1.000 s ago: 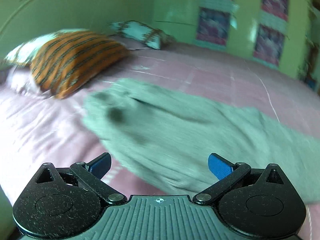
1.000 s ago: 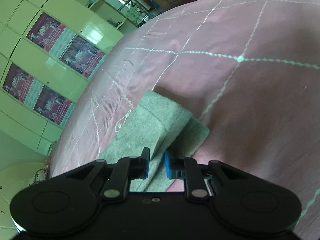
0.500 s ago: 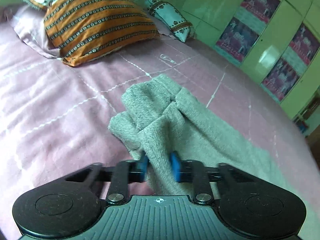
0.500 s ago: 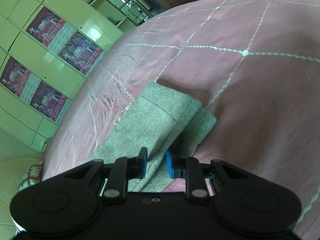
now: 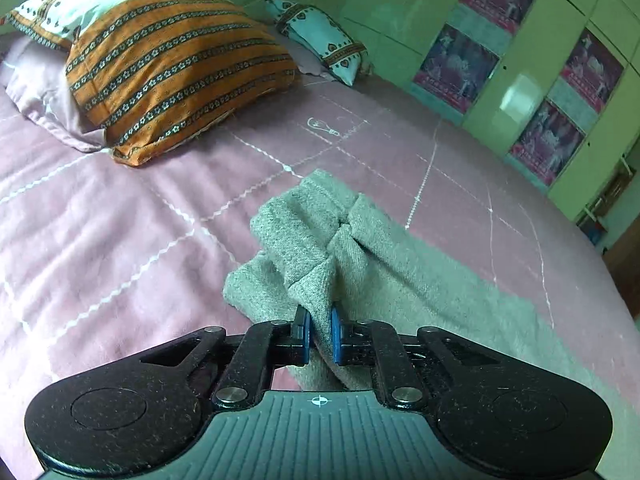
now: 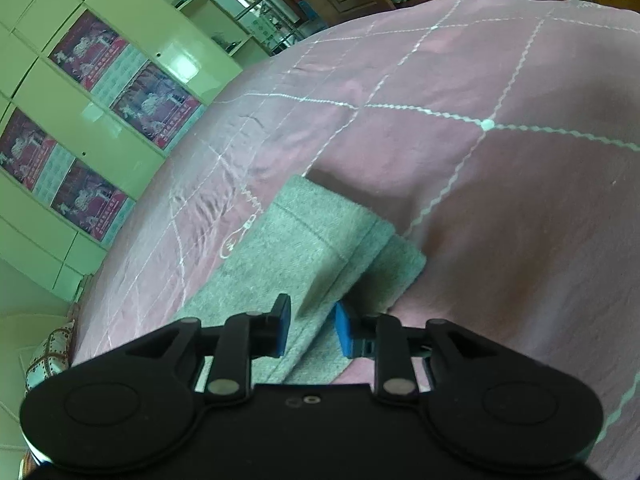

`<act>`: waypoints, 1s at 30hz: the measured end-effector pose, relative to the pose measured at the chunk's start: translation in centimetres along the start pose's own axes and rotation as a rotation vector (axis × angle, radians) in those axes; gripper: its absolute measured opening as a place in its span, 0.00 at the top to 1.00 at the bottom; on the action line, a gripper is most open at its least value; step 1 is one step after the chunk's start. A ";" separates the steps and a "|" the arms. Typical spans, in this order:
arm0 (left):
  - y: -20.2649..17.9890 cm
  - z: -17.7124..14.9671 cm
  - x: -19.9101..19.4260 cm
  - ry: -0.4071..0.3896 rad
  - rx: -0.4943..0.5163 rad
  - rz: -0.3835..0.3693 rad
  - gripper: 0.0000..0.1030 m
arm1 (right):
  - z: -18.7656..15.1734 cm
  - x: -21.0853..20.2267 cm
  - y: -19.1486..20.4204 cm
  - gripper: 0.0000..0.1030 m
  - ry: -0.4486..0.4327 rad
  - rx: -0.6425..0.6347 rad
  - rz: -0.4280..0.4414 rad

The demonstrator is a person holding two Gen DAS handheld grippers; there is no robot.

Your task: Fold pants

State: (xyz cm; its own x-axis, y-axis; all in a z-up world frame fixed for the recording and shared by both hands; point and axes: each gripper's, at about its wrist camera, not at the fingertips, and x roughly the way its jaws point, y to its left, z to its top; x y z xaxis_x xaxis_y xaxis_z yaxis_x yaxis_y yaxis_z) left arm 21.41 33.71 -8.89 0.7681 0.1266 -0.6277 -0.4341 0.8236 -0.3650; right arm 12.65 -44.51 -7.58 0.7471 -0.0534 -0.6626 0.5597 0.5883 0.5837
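Both tongs are clamped on the grey pants (image 5: 360, 264), which lie stretched across the pink quilted bed (image 5: 120, 220). Left tongs (image 5: 319, 334) have just finished closing, and their blue pads (image 5: 306, 332) now pinch a raised fold of the bunched waist end, the cloth standing up in a ridge between them. Beyond that pinch the waistband is crumpled into several thick rolls, and the rest of the garment runs off to the right over the bed. Farther from the pants, toward the head of the bed, an orange striped pillow (image 5: 172, 68) leans on a pale lilac one (image 5: 40, 92), with a small white patterned cushion (image 5: 320, 36) beside it near the green wall. Right tongs (image 6: 310, 330) grip the other end of the pants (image 6: 304, 248), their jaws set narrowly apart with a layer of the leg cloth between the blue pads (image 6: 343, 328). There the two leg ends lie flat, one stacked on the other and slightly offset, so a strip of the lower hem shows to the right. Past the pants on that side stands a green wardrobe (image 6: 100, 92) with pink pictures on its doors.
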 end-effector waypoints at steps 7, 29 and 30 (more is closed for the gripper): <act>0.0 0.3 -0.2 0.009 0.004 0.007 0.89 | 0.2 -2.7 1.4 1.00 -0.065 -0.030 0.070; 0.5 -0.3 0.4 0.052 0.033 -0.003 0.86 | 0.5 -1.4 -3.4 0.64 -0.025 0.132 0.027; 0.3 -0.4 0.4 0.049 0.045 0.003 0.85 | 0.7 -0.8 -3.2 0.63 -0.021 0.119 0.017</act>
State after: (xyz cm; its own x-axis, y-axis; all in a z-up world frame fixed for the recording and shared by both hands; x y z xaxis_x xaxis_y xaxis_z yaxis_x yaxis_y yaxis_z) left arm 21.36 33.76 -9.55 0.7425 0.1032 -0.6618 -0.4142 0.8473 -0.3326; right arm 10.49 -46.94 -8.59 0.7637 -0.0617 -0.6426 0.5843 0.4894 0.6474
